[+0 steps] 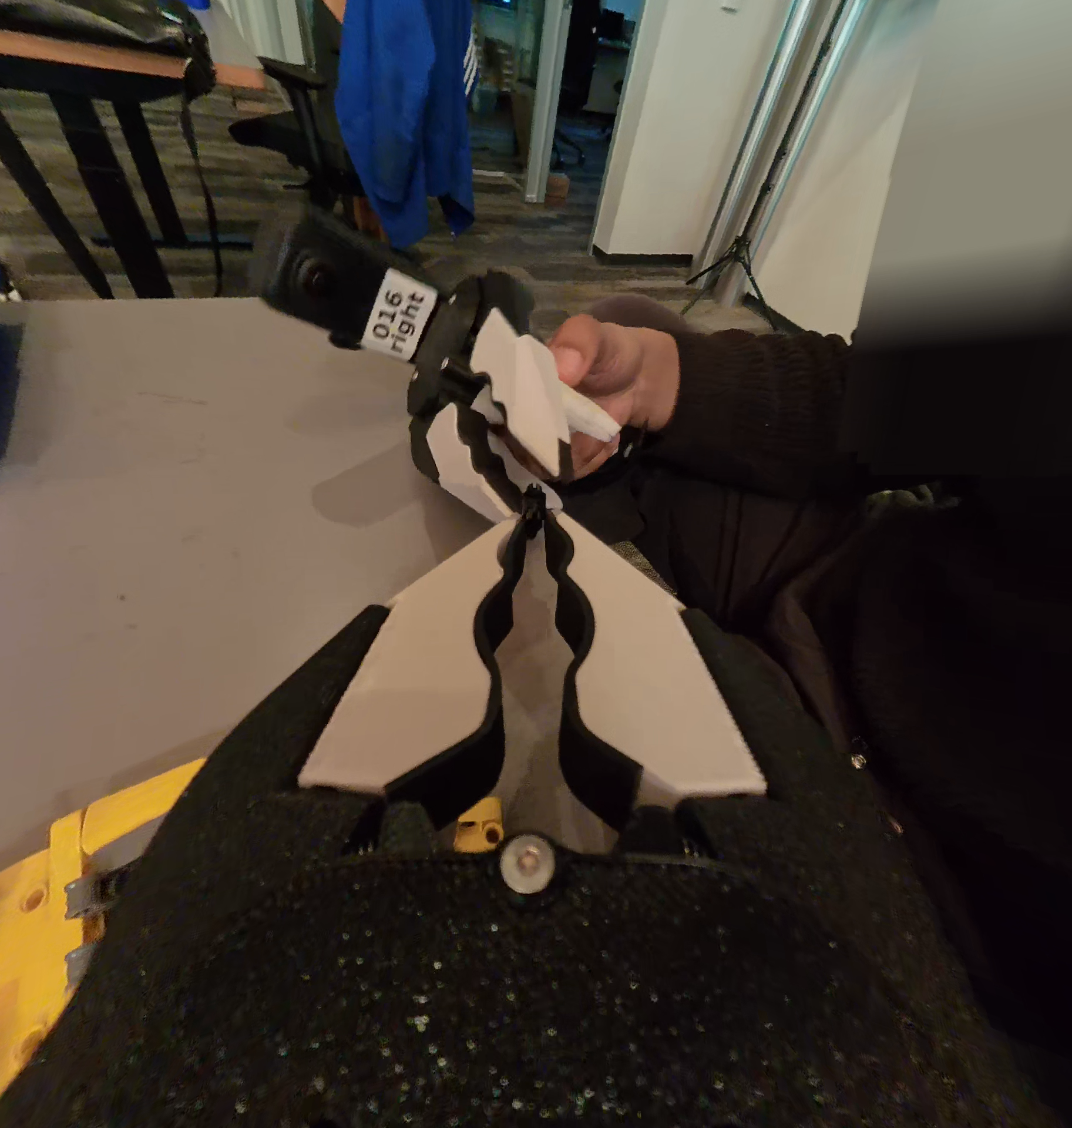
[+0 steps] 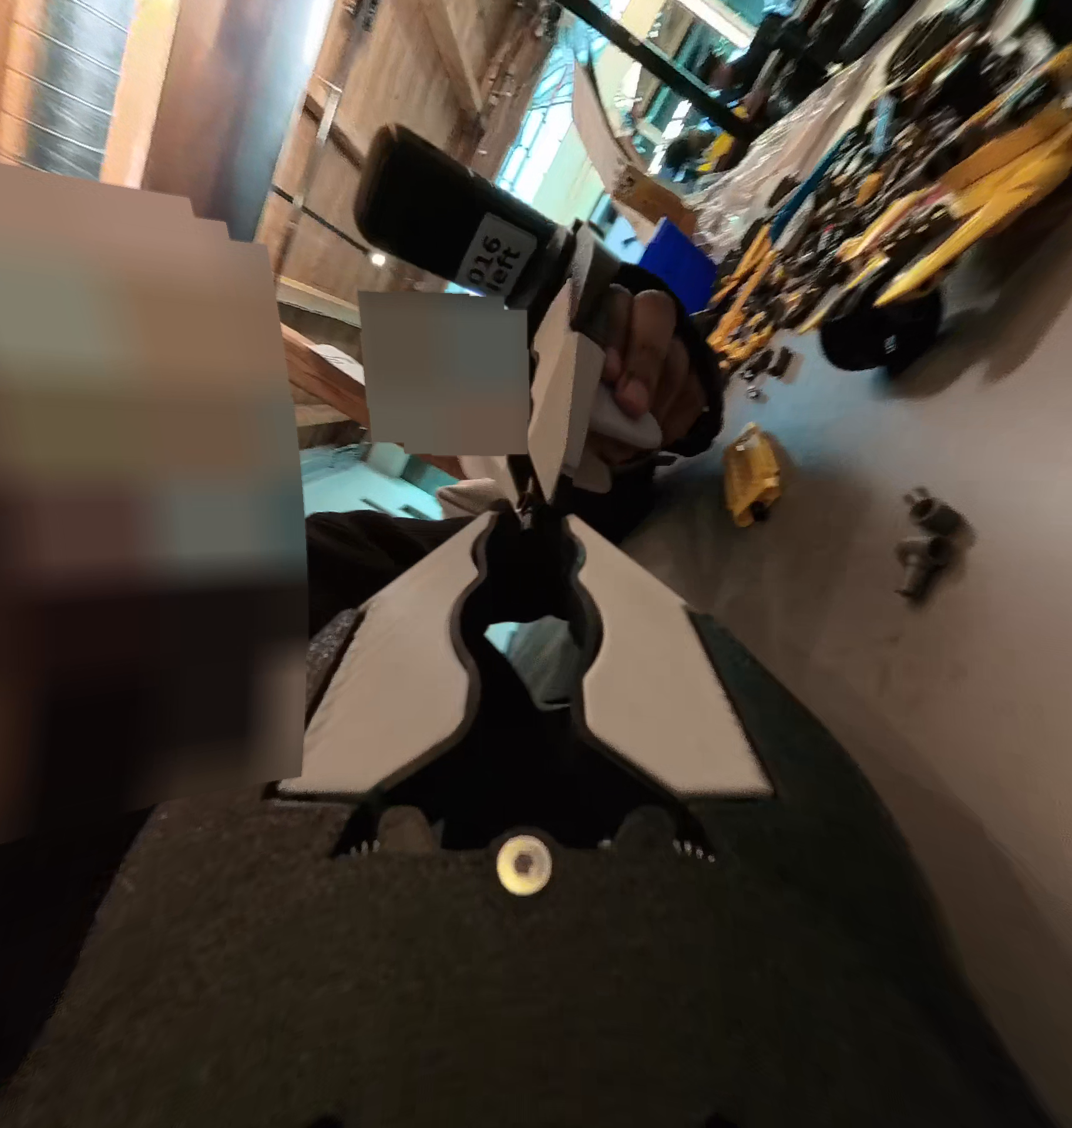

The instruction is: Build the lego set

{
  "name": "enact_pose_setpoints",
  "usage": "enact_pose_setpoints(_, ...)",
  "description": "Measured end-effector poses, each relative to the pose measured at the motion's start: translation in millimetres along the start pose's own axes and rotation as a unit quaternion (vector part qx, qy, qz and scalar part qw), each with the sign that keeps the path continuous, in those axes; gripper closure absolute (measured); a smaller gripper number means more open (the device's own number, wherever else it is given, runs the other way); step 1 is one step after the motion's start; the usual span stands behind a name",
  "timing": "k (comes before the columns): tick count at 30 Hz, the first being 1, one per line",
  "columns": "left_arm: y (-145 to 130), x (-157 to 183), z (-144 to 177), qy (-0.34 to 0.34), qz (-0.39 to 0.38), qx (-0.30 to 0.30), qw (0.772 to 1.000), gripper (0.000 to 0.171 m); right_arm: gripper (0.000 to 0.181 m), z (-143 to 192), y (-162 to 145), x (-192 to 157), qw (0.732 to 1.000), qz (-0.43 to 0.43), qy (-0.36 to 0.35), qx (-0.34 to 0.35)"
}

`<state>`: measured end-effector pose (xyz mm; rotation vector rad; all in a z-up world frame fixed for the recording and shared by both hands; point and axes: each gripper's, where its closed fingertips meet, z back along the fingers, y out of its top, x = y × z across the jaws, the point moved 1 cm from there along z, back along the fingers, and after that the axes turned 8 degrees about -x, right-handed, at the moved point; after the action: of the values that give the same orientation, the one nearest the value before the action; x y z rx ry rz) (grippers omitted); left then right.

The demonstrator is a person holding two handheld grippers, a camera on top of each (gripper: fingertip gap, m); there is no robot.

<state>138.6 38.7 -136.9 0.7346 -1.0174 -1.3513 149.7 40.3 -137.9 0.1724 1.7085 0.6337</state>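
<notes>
My left gripper (image 1: 533,526) is shut on a small black part (image 1: 534,502), pinched at its fingertips above the near edge of the grey table (image 1: 155,488). My right gripper (image 1: 534,495) comes in from the upper left, held by a hand (image 1: 619,372) in a black sleeve, and its tips meet the same part. In the right wrist view my right gripper (image 2: 532,519) has its jaws narrowly apart around the small black part (image 2: 528,516). The left gripper (image 2: 542,488) reaches down to that part from above.
A yellow toy-brick assembly (image 1: 27,928) lies at the lower left. On the table (image 2: 887,671) are a yellow piece (image 2: 750,476), a grey connector (image 2: 930,549), a black cap (image 2: 875,342) and a pile of yellow and black parts (image 2: 887,152). A blue jacket (image 1: 399,122) hangs beyond the table.
</notes>
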Motion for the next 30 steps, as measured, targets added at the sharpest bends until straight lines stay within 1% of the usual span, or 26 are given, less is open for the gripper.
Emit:
enact_pose_setpoints(1, 0, -1, 0, -0.001, 0.007, 0.002, 1.0, 0.17, 0.159, 0, 0, 3, 1.0, 0.017, -0.023, -0.003)
enact_pose_setpoints(3, 0, -5, 1, -0.002, 0.027, 0.006, 1.0, 0.17, 0.152, 3, 4, 9, 0.995, 0.062, -0.078, -0.002)
enact_pose_setpoints(5, 1, -10, 3, -0.006, 0.052, 0.015, 0.999, 0.17, 0.144, 8, 14, 8, 0.984, 0.129, -0.125, 0.02)
enact_pose_setpoints(6, 2, -11, 4, -0.013, 0.069, 0.02, 0.997, 0.17, 0.138, 12, 21, 3, 0.973, 0.176, -0.144, 0.04)
enact_pose_setpoints(7, 3, -12, 6, -0.027, 0.088, 0.028, 0.995, 0.17, 0.128, 16, 28, -7, 0.957, 0.235, -0.159, 0.063)
enact_pose_setpoints(8, 4, -12, 8, -0.042, 0.108, 0.038, 0.992, 0.171, 0.122, 19, 34, -18, 0.931, 0.307, -0.177, 0.087)
enact_pose_setpoints(10, 9, -8, 11, -0.093, 0.147, 0.06, 0.983, 0.171, 0.119, 24, 40, -43, 0.851, 0.459, -0.221, 0.125)
enact_pose_setpoints(12, 12, -4, 13, -0.136, 0.181, 0.074, 0.971, 0.171, 0.116, 26, 40, -54, 0.777, 0.54, -0.287, 0.148)
enact_pose_setpoints(13, 13, -1, 13, -0.158, 0.193, 0.08, 0.965, 0.171, 0.119, 21, 35, -56, 0.748, 0.571, -0.308, 0.138)
enact_pose_setpoints(15, 16, 2, 15, -0.189, 0.216, 0.09, 0.954, 0.171, 0.134, 8, 23, -47, 0.704, 0.612, -0.349, 0.09)
enact_pose_setpoints(17, 18, 5, 17, -0.211, 0.23, 0.095, 0.945, 0.171, 0.143, -1, 15, -32, 0.672, 0.631, -0.385, 0.048)
enact_pose_setpoints(19, 16, 6, 16, -0.221, 0.239, 0.087, 0.941, 0.171, 0.15, -5, 11, -25, 0.652, 0.643, -0.4, 0.033)
enact_pose_setpoints(21, 13, 9, 13, -0.226, 0.245, 0.072, 0.94, 0.171, 0.157, -7, 10, -26, 0.642, 0.653, -0.4, 0.033)
enact_pose_setpoints(24, 10, 11, 9, -0.235, 0.252, 0.06, 0.937, 0.171, 0.16, -8, 7, -25, 0.636, 0.661, -0.398, 0.02)
enact_pose_setpoints(28, 11, 12, 11, -0.258, 0.269, 0.068, 0.926, 0.171, 0.159, -12, 2, -20, 0.63, 0.667, -0.399, -0.005)
enact_pose_setpoints(30, 9, 13, 10, -0.257, 0.268, 0.058, 0.927, 0.171, 0.16, -15, 1, -20, 0.625, 0.67, -0.4, -0.006)
